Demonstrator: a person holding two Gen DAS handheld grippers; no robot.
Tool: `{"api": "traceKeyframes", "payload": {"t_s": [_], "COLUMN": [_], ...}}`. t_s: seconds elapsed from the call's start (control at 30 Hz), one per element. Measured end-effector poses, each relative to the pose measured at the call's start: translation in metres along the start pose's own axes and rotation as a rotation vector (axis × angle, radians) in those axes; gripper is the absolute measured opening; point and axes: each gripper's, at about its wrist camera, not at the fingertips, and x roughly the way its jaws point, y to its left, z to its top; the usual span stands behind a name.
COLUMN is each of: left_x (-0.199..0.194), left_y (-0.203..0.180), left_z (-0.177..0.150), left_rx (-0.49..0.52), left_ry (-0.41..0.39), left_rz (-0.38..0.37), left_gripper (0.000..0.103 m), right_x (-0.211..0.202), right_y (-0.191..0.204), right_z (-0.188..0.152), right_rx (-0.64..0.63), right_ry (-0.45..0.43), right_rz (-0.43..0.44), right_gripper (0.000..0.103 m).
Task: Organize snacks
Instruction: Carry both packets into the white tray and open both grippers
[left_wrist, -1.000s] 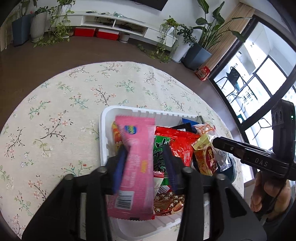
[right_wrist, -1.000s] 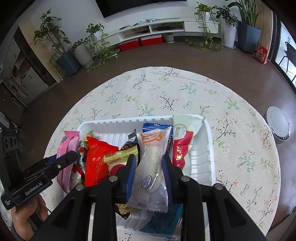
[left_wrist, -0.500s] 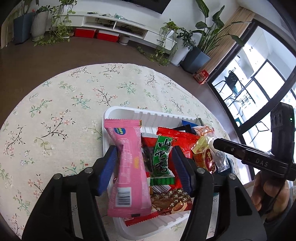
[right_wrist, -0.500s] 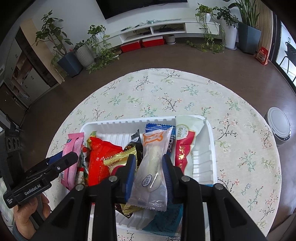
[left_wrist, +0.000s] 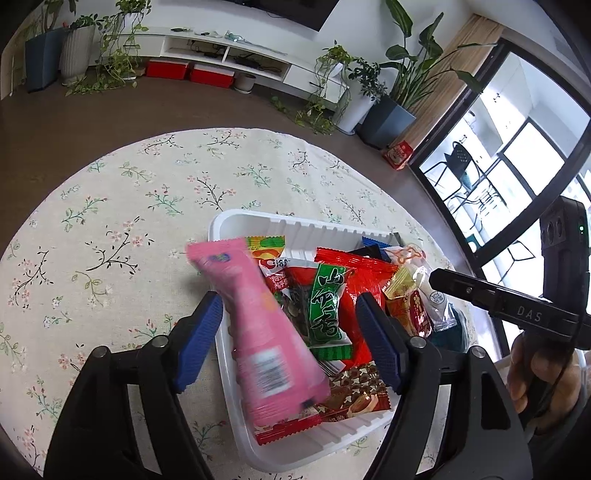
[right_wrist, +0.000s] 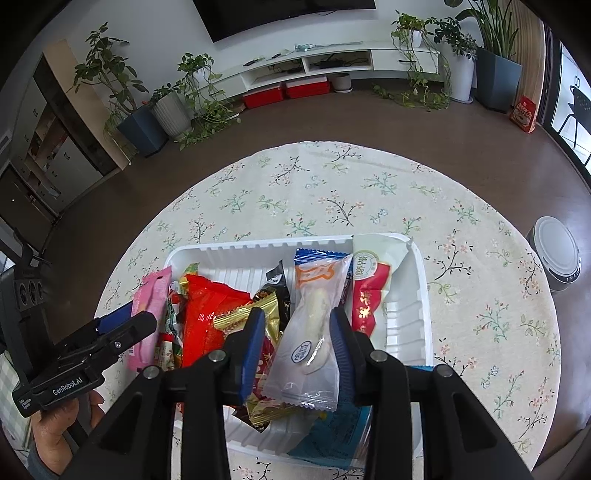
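Release step — left gripper (left_wrist: 290, 332) jaws have just been opening, spread around pink packet (left_wrist: 258, 328); right gripper (right_wrist: 297, 343), also opening, flanks clear packet (right_wrist: 312, 336) — next, withdraw over white tray (right_wrist: 410, 321).

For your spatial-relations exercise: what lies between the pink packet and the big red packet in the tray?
In the left wrist view, a green packet stands between the pink packet and the red packet, over darker wrappers.

brown floor (right_wrist: 424, 122), white media shelf (right_wrist: 332, 61), potted plants (left_wrist: 391, 107), bright windows (left_wrist: 517, 177)
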Motion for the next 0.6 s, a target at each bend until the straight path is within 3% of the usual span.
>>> {"api": "traceKeyframes", "payload": {"t_s": [0.47,0.5,0.53,0.57,0.6], "left_x": [-0.013,-0.02,-0.026,-0.035,-0.044], "left_y": [0.002,0.002,0.001,-0.001,-0.003], "left_z": [-0.004,-0.006,-0.008,-0.011,-0.015], "left_rx": [0.017,0.017,0.02,0.026,0.032], "left_ry": [-0.036,-0.054,-0.069,-0.091,-0.117], "left_rz": [0.013,0.026,0.041,0.06,0.069], "left_gripper": [0.073,0.077,0.081,0.093,0.103], "right_x": [-0.008,-0.012,-0.017,-0.023,-0.031], "right_y": [0.002,0.002,0.003,0.003,0.003], "right_z": [0.0,0.0,-0.001,-0.003,-0.005], "right_rx": [0.003,0.006,0.008,0.011,0.016], "right_ry": [-0.018,-0.024,-0.033,-0.044,-0.063], "right_rz": [0.01,0.016,0.02,0.023,0.028], "right_gripper": [0.04,0.04,0.046,0.059,0.065]}}
